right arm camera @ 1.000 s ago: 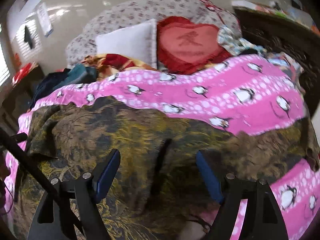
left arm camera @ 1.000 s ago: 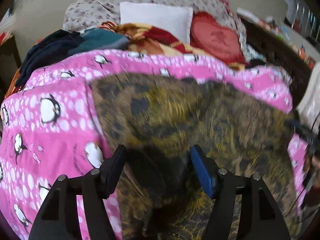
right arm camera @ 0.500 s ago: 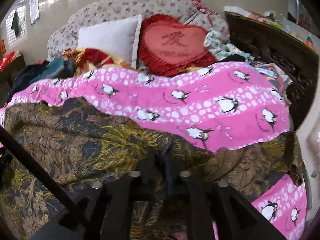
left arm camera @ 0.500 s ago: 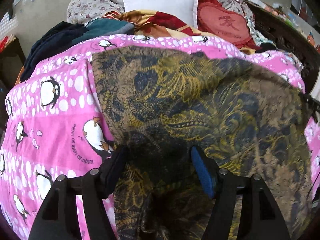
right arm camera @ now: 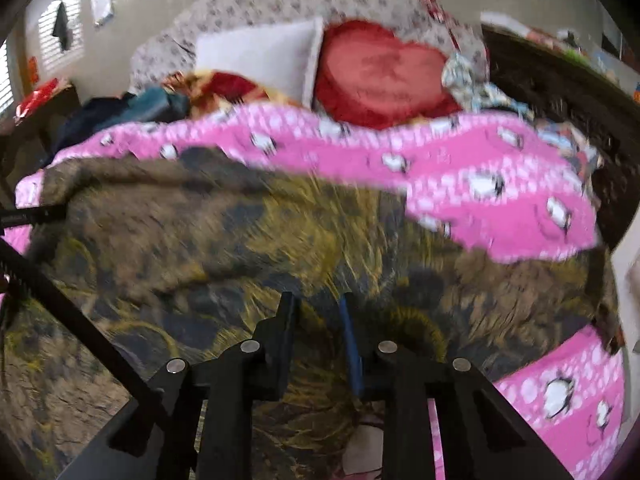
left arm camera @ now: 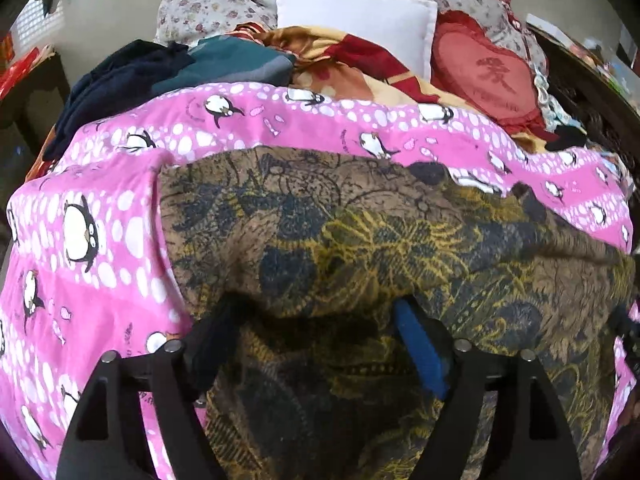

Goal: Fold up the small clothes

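My left gripper (left arm camera: 316, 316) spread wide over brown batik garment (left arm camera: 360, 248) lying unfolded on pink penguin blanket (left arm camera: 100, 264); right gripper (right arm camera: 316, 312) nearly clenched, pinching garment near edge; I judge first fold barely begun

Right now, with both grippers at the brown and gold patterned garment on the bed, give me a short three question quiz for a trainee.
1. True or false: the left gripper stands open over the brown and gold patterned garment.
2. The garment lies on which bedding? A) pink penguin-print blanket B) plain white sheet C) green striped quilt
3. Fill in: the red cushion beside the white square pillow is shaped like a ____.

Key: 1 true; 2 A; 3 heart.
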